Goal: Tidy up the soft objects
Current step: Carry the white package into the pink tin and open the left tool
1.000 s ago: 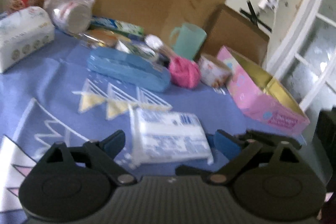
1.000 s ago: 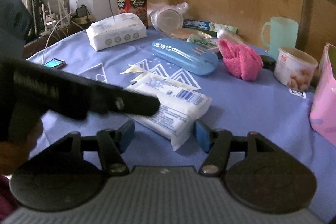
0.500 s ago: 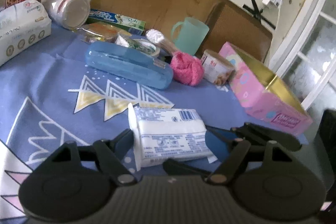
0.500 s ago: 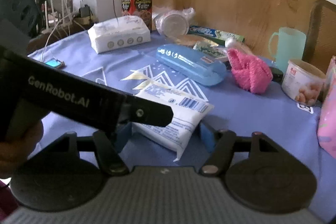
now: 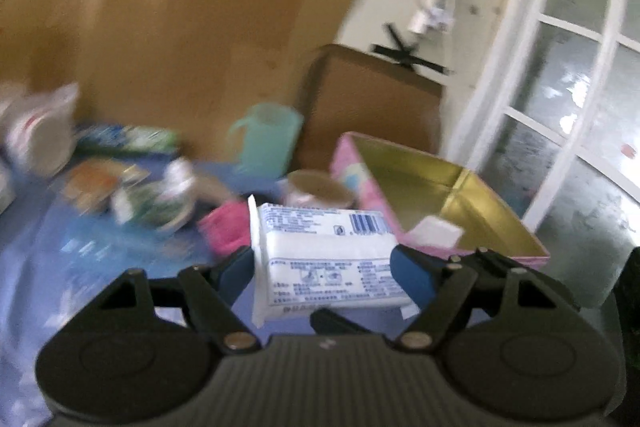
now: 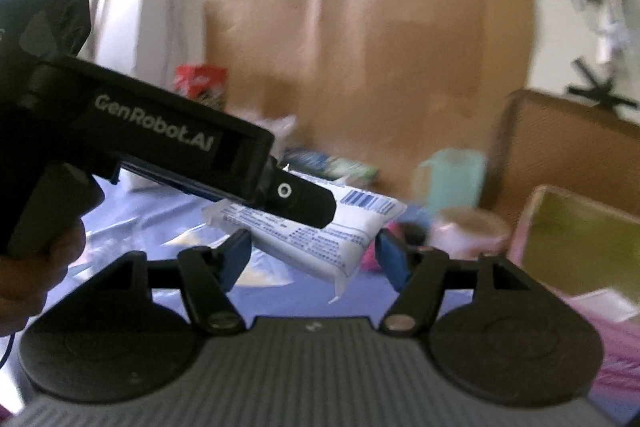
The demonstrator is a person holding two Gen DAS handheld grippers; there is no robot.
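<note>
Blue patterned tablecloth (image 5: 36, 267) under a brown cardboard-covered wall; both views blurred.

Left gripper (image 5: 324, 263): white tissue pack (image 5: 324, 251) sits crosswise between the two blue pads, which press on its left and right ends. Pack is clear of the cloth, barcode side up and away from the camera, its crimped left seam sticking out past the left pad. Jaws clamped on the pack, about half spread.

Right gripper (image 6: 314, 253): seen from this side, the same tissue pack (image 6: 320, 231) hangs in front of and between its blue pads. Left pad looks apart from the pack; right pad is close to the pack's corner, contact cannot be told through the blur. Jaws stand apart, no clear grip. The black body of the left gripper (image 6: 160, 143), held by a hand (image 6: 36, 267), crosses the upper left of this view and covers part of the pack.

Surroundings, left view: pink box (image 5: 500, 251) with gold lining, open, just behind and right of the pack, a small white piece lying inside. Pink cloth (image 5: 226, 231) directly behind the left pad. Round tub (image 5: 316, 187) and teal mug (image 5: 264, 139) farther back. Assorted packets at the far left, too blurred to name.
</note>
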